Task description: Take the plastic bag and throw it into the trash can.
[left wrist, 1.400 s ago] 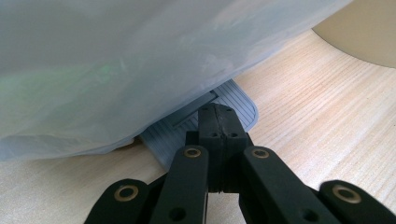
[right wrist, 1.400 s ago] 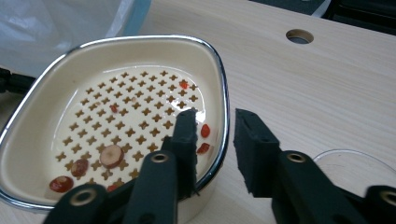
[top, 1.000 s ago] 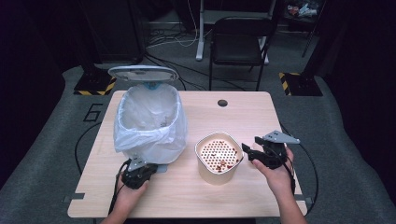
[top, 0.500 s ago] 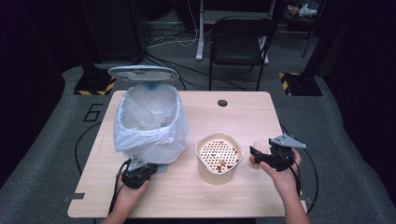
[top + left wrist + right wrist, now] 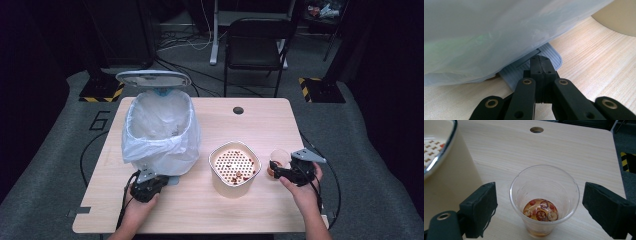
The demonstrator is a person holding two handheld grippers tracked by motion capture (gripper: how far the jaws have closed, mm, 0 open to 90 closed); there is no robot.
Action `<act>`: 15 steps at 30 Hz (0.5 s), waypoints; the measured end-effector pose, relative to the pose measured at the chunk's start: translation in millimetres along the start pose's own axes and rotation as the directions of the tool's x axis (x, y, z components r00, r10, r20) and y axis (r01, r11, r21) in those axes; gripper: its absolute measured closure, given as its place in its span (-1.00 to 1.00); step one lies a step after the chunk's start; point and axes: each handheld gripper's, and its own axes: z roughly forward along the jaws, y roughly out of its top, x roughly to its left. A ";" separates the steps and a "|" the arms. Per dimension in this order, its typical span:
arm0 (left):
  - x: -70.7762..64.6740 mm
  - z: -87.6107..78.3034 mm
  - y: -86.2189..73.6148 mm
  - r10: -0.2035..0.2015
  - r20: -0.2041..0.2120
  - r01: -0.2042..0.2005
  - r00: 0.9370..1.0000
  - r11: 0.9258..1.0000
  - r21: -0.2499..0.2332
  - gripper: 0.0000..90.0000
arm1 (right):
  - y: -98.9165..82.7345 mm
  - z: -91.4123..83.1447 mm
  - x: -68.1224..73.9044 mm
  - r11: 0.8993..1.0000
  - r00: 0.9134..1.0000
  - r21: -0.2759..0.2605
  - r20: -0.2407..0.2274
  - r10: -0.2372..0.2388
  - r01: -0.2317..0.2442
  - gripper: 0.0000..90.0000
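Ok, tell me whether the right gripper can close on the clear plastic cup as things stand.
Probably yes. The right gripper is open, its jaws standing either side of the clear plastic cup, apart from its walls, with nothing between. The cream strainer tub sits just outside one jaw but looks clear of it.

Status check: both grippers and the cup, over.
Left gripper shut, pressing bin pedal. Right gripper open, jaws astride clear cup, not touching. Strainer pot close beside.
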 end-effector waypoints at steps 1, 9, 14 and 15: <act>-0.1 0.0 0.0 0.000 0.000 0.000 1.000 1.000 0.000 1.00 | -1.4 3.0 -0.3 1.000 1.000 0.001 -0.001 -0.006 0.006 -0.74; -0.2 0.1 -0.1 0.000 0.000 0.000 1.000 1.000 -0.003 1.00 | -11.1 23.9 -1.6 0.999 1.000 0.034 0.014 -0.020 0.019 -0.68; 0.1 0.0 0.0 -0.005 0.003 0.005 1.000 1.000 0.000 1.00 | -18.6 30.9 -2.7 0.999 0.999 0.038 0.021 -0.032 0.031 -0.56; 0.1 0.0 0.0 -0.005 0.004 0.005 1.000 1.000 0.000 1.00 | -19.8 32.2 -3.2 0.999 0.999 0.037 0.020 -0.033 0.032 -0.52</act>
